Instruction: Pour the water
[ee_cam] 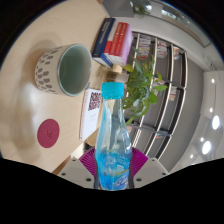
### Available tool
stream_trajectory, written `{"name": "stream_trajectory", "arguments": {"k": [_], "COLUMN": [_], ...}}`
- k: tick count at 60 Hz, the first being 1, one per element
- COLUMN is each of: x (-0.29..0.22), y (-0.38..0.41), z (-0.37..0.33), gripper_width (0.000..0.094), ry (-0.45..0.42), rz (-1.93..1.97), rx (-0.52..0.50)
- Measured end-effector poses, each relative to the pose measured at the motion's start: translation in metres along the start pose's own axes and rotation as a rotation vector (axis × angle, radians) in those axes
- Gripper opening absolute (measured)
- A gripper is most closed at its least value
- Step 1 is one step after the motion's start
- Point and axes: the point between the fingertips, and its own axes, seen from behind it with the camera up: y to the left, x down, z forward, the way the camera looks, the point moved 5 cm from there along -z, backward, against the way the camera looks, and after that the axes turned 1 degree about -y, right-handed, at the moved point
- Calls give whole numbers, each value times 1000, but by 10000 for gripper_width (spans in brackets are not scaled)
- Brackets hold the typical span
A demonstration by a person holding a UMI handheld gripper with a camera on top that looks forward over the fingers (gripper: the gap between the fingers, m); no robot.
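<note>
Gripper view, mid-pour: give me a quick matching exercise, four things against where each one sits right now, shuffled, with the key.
Things:
1. bottle
2. mug
3. books
4. red coaster

Places:
A. on the table, short of the mug and off to the bottle's side
B. gripped between the fingers of the gripper, blue cap pointing away
C. stacked beyond the bottle's cap, near the table's far edge
D. tipped in view, opening facing the bottle

Pairs: 1-B, 2-D, 3-C, 4-A
</note>
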Motion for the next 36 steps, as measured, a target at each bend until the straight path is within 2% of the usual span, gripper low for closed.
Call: {"name": "stream_trajectory", "arguments": {"k": [20, 30, 36], "x": [-49, -53, -49], "y": [-6, -8, -14], "z": [16, 16, 12], "gripper_width": [413, 411, 413], "ry": [-35, -40, -50], "rz": [-494, -484, -325], "rx": [117, 120, 104]}}
